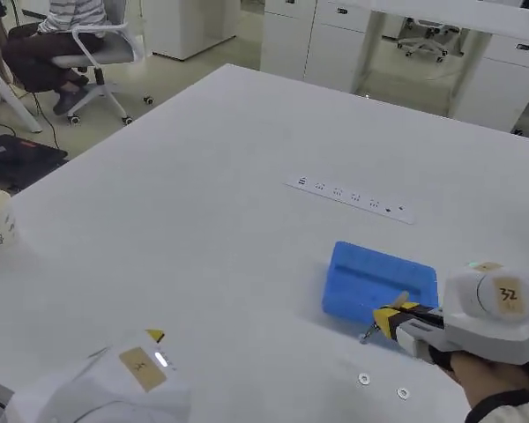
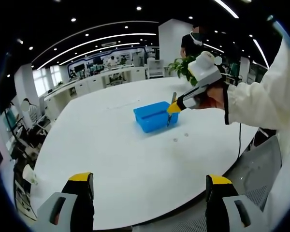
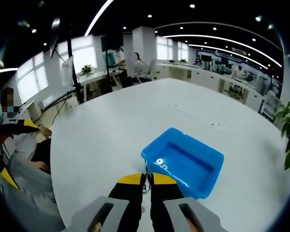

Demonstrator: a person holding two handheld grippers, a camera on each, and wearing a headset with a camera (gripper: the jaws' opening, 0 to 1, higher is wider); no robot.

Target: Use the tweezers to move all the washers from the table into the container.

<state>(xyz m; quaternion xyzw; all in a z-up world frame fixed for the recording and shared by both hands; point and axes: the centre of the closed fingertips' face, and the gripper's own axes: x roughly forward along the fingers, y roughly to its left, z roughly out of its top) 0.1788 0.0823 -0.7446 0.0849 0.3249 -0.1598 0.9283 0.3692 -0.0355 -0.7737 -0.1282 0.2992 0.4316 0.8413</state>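
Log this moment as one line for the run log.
left gripper open | right gripper shut on tweezers, tips at blue container edge | washer in container | two washers on table

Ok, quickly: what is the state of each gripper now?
Left gripper: open, holding nothing.
Right gripper: shut on the thin metal tweezers, at the edge of the blue plastic container.

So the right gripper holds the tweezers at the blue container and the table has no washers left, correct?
Not quite: two washers lie on the table, as the head view shows. The right gripper does hold the tweezers at the blue container.
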